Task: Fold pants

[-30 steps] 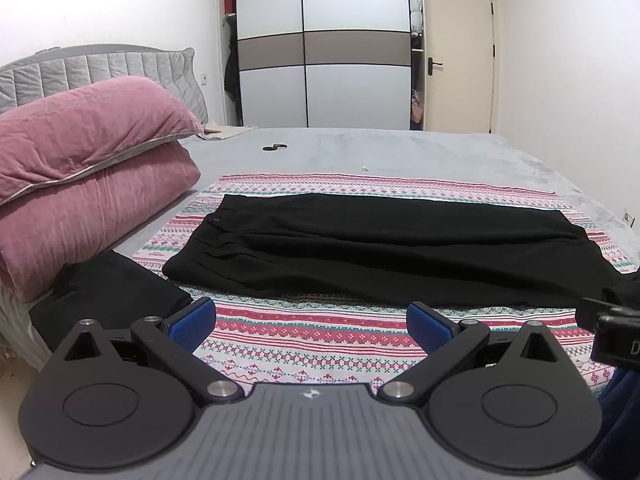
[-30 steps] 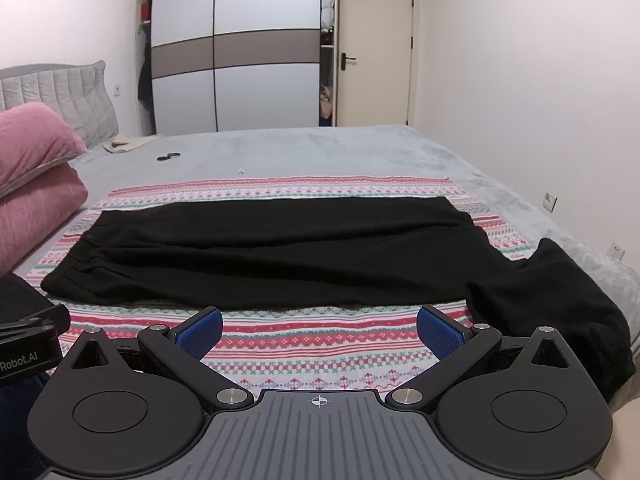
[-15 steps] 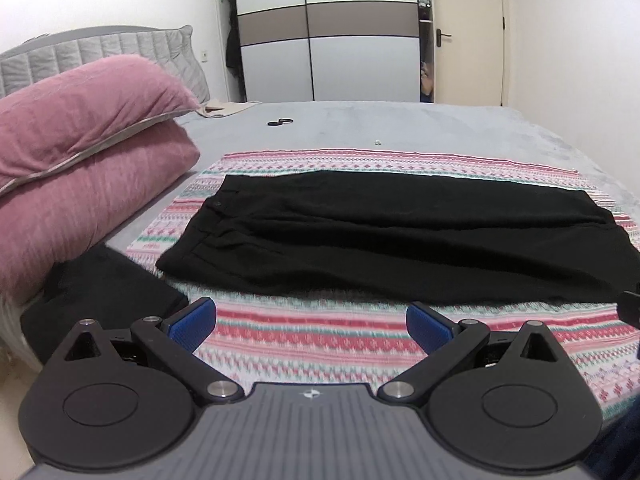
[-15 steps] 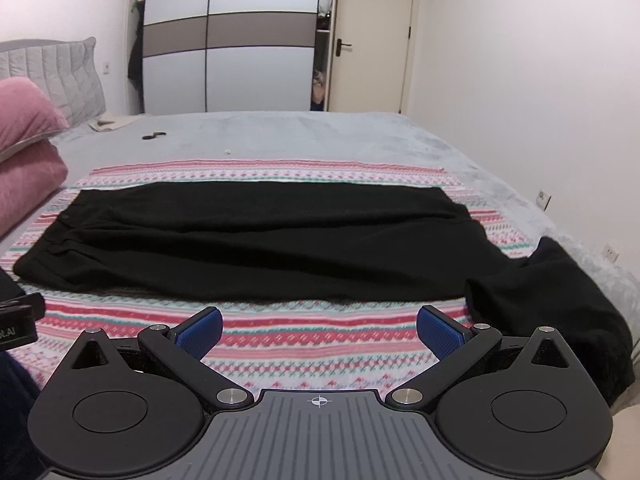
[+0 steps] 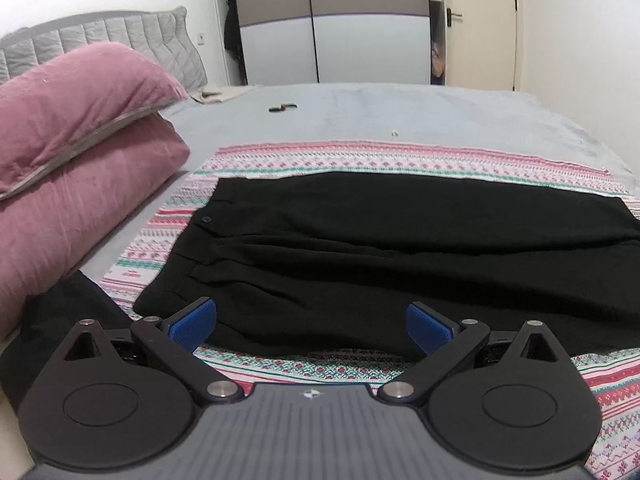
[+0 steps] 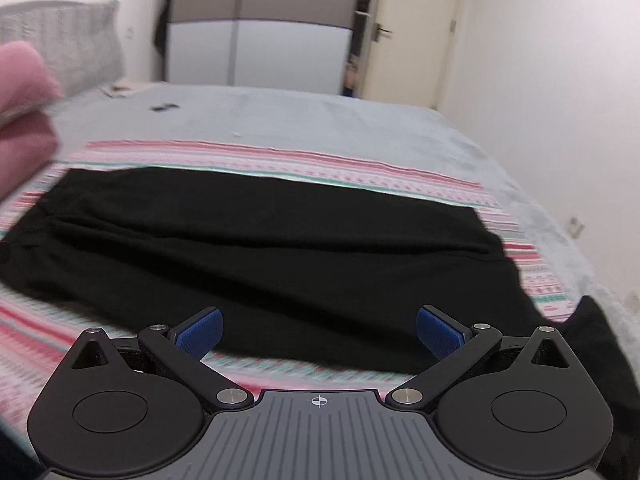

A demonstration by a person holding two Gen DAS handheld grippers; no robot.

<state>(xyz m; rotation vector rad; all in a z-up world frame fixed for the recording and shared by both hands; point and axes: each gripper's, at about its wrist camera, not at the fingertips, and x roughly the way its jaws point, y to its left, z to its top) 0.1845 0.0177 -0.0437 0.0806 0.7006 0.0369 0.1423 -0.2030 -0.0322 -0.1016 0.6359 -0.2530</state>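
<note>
- One wide bed (image 5: 400, 112) under a grey cover carries everything; its broad flat top gives room for a garment at full length.
- Pink pillows (image 5: 80, 160) are stacked at the headboard end, off to the left, clear of the working patch.
- Across the near part of the bed lies a striped patterned cloth (image 5: 360, 156), likely a clean base that also makes dark fabric easy to see.
- On that cloth the black pants (image 5: 380, 252) lie flat and sideways, waistband and button to the left, legs running right; they look already doubled leg over leg, though I judge that only from the outline.
- Other dark clothing sits at both near corners, a heap on the right (image 6: 592, 344) and a piece on the left (image 5: 60, 312), probably set aside.
- Both tools hover low over the pants' near edge: the left tool (image 5: 311, 322) near the waist, the right tool (image 6: 319, 330) toward the leg end. Each is spread wide and holds nothing, seemingly placed to pinch that edge.
</note>
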